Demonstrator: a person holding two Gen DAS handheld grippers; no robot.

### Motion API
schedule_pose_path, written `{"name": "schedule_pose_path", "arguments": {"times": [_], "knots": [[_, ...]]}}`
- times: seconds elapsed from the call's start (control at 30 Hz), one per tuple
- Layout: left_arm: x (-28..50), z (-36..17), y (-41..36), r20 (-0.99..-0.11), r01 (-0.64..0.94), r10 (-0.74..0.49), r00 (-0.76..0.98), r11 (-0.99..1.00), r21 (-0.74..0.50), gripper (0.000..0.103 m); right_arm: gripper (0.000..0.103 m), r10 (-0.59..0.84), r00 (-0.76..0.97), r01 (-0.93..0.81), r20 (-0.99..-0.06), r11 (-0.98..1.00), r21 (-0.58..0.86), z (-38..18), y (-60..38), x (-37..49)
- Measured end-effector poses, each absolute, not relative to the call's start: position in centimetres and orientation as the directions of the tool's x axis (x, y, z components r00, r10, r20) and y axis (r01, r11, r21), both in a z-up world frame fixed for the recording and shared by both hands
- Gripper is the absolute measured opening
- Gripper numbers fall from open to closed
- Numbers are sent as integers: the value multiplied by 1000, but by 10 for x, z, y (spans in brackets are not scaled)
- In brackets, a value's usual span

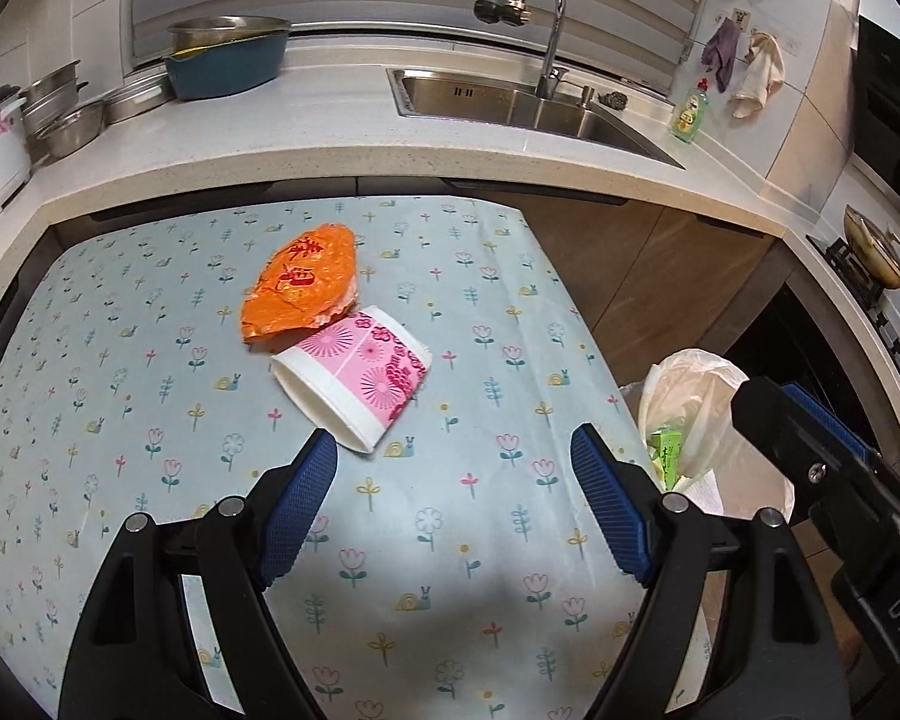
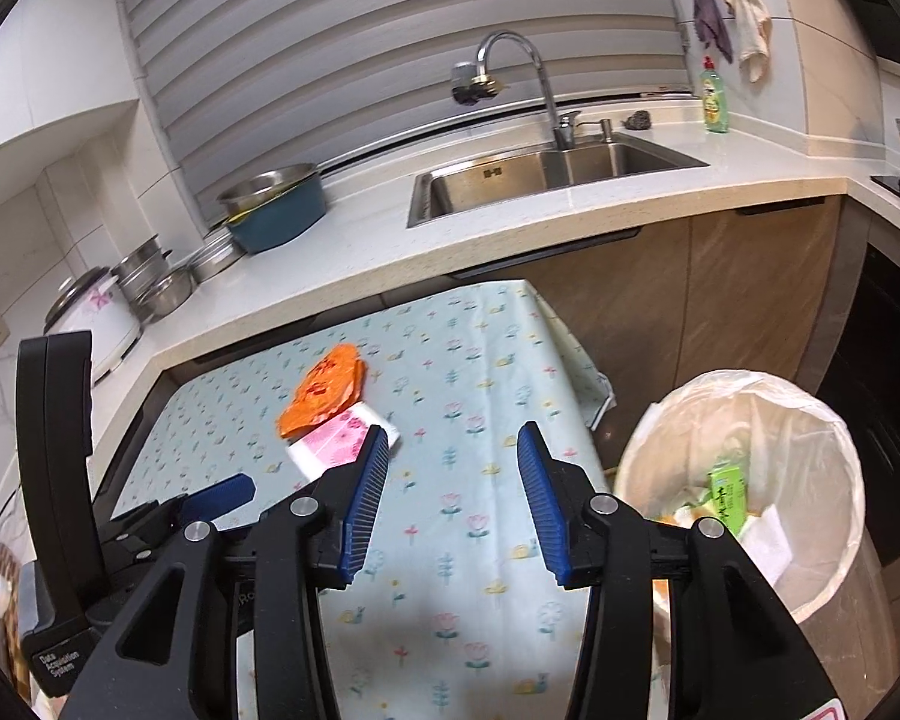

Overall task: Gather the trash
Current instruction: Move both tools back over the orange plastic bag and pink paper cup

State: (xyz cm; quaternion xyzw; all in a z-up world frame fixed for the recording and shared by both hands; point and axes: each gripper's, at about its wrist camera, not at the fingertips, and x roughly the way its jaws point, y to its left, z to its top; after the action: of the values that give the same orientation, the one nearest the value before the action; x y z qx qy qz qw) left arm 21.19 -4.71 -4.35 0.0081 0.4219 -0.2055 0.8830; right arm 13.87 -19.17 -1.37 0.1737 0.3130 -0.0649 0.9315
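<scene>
A pink-and-white paper cup (image 1: 357,381) lies on its side on the flowered tablecloth (image 1: 150,360), touching an orange crumpled wrapper (image 1: 297,282) just behind it. My left gripper (image 1: 453,456) stands open above the cloth, just short of the cup's rim, with nothing between its fingers. My right gripper (image 2: 453,450) also stands open and empty over the cloth, to the right of the cup (image 2: 336,441) and wrapper (image 2: 324,390). The bin (image 2: 744,480), lined with a white bag, stands off the table's right edge and holds a green carton (image 2: 727,495) and paper scraps.
A stone counter (image 1: 354,144) wraps behind the table, with a steel sink (image 1: 534,105), tap, a blue basin (image 1: 228,60) and metal pots (image 1: 66,114) at the left. A green soap bottle (image 1: 690,111) stands by the sink. A stove with a pan (image 1: 876,252) is at the right.
</scene>
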Motion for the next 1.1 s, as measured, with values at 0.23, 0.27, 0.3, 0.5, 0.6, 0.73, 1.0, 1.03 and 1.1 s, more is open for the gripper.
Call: {"name": "schedule_pose_path", "arguments": {"times": [0.23,0.27,0.3,0.5,0.6,0.73,1.0,1.03,1.1], "knots": [[225,-48,-13,-754,322,-318,575,935,-149,76,44,22,785,189,-619,943,274,-20,-160,154],[227,-49,-9,-755,315,-313,577,937,-147,76,44,26,784,187,-621,943,275,-21,-157,155],[228,-50,-4,-756,309,-307,578,940,-145,76,44,30,782,183,-623,944,275,-22,-154,157],[243,-58,27,-765,253,-279,580,955,-157,76,44,42,767,168,-641,950,264,-31,-136,172],[251,-62,40,-769,233,-267,581,960,-157,76,46,52,755,157,-654,954,257,-39,-126,181],[263,-69,55,-775,213,-252,580,965,-154,76,52,59,740,145,-670,959,245,-52,-111,193],[293,-82,79,-789,179,-240,565,970,-167,76,53,76,694,123,-716,967,222,-86,-83,229],[296,-84,81,-790,177,-239,564,970,-167,76,53,75,687,121,-723,969,216,-91,-81,233],[303,-87,83,-793,178,-238,561,970,-166,76,53,71,674,121,-735,971,205,-100,-76,241]]}}
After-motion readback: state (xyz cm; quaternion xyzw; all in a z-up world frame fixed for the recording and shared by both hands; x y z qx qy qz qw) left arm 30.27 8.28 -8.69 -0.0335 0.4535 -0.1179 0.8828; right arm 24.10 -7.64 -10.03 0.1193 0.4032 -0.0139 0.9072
